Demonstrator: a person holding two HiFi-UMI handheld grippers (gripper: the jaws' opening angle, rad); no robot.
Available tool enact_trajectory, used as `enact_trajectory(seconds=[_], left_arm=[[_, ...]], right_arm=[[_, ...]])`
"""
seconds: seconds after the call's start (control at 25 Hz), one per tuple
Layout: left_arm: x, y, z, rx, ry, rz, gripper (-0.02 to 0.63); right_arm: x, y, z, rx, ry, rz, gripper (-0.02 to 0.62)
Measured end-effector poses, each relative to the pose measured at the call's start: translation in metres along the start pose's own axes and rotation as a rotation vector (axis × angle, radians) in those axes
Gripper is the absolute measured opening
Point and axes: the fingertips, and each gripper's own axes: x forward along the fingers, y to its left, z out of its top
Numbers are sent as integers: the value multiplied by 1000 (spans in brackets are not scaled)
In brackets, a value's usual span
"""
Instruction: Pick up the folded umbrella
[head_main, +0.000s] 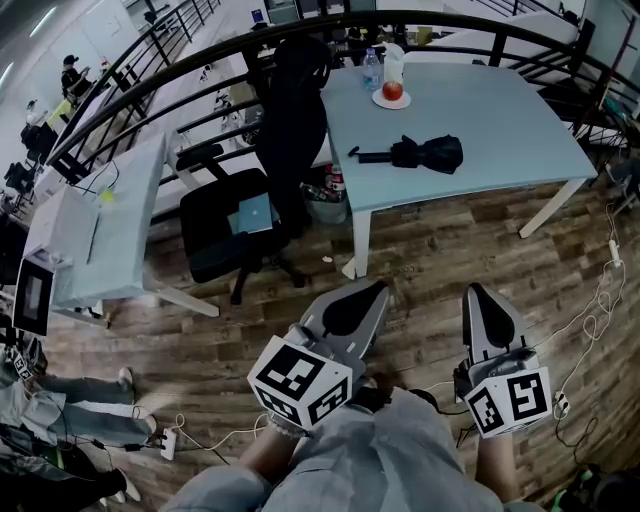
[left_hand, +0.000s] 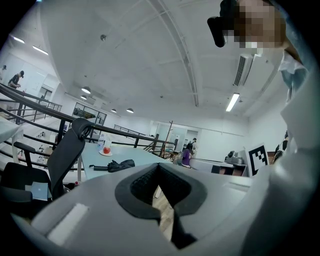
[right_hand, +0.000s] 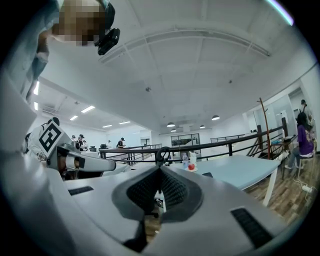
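The folded black umbrella (head_main: 420, 153) lies on the pale blue table (head_main: 500, 130), its handle pointing left. It also shows small in the left gripper view (left_hand: 116, 165) and as a dark sliver in the right gripper view (right_hand: 207, 175). Both grippers hang low over the wooden floor, well short of the table. My left gripper (head_main: 383, 285) has its jaws together with nothing between them, tips meeting in its own view (left_hand: 159, 165). My right gripper (head_main: 475, 290) is likewise shut and empty (right_hand: 160, 167).
A black office chair (head_main: 250, 200) stands at the table's left corner. A red apple on a plate (head_main: 392, 92) and a water bottle (head_main: 371, 70) sit at the table's far side. A black railing (head_main: 150, 90) curves behind. White cables (head_main: 590, 320) trail on the floor at right.
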Motion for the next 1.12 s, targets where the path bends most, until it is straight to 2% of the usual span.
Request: enact_trajectory(seconds=[0.48,1.12], left_arm=[[-20,6,1,-2,-6,0,5],[-17,-3,-1,-11,-12,-8,5]], right_arm=[[-2,21,-1,-20,11,-4,-2],[-13,13,-2,-30,17,-24,0]])
